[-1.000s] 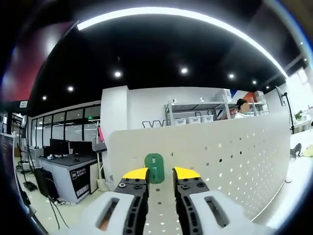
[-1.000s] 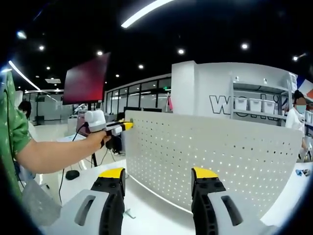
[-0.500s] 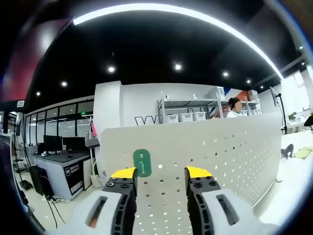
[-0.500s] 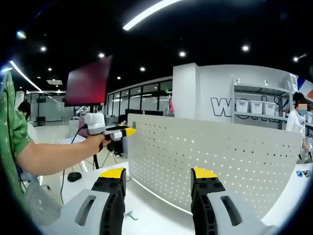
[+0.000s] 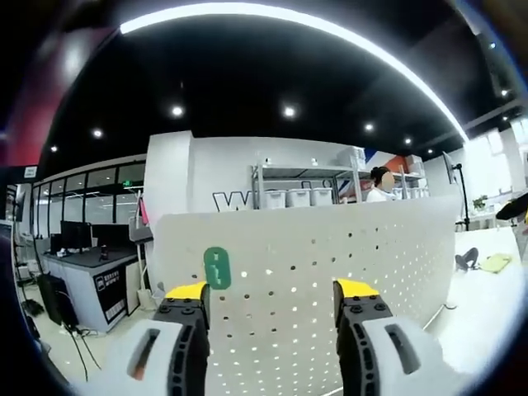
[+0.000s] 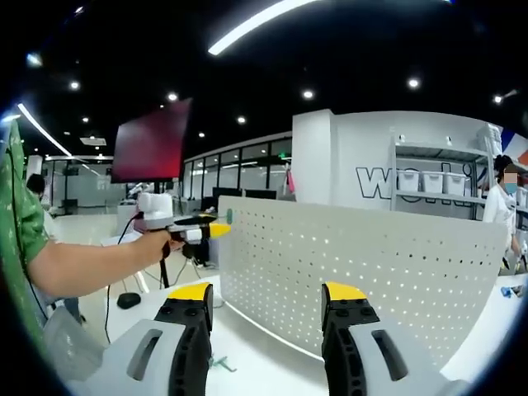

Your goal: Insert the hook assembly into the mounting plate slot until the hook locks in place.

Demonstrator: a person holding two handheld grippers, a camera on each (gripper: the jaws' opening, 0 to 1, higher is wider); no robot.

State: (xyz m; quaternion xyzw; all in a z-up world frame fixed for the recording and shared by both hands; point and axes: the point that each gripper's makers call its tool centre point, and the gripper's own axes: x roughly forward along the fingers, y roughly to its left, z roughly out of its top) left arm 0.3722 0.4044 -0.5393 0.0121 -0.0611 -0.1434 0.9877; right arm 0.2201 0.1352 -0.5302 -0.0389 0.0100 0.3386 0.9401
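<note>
I see the small green plastic hook [image 5: 217, 268] sitting on the curved white perforated metal plate [image 5: 330, 264], near its edge. My left tool [image 5: 272, 295] and right tool [image 6: 267, 295] both gape wide, holding nothing; behind stand metal shelves [image 5: 297, 186].

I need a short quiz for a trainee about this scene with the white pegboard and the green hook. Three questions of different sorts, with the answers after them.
1. True or false: in the left gripper view, the green hook sits on the white pegboard, outside the left gripper's jaws.
2. Multiple choice: in the right gripper view, the right gripper is A) shut on the hook, B) open with nothing between its jaws, C) pressed flat against the board.
3. Fill in: in the right gripper view, the left gripper is near the board's upper ____ corner.

Key:
1. True. The hook is above the left jaw's yellow tip, on the board face.
2. B.
3. Left.
</note>
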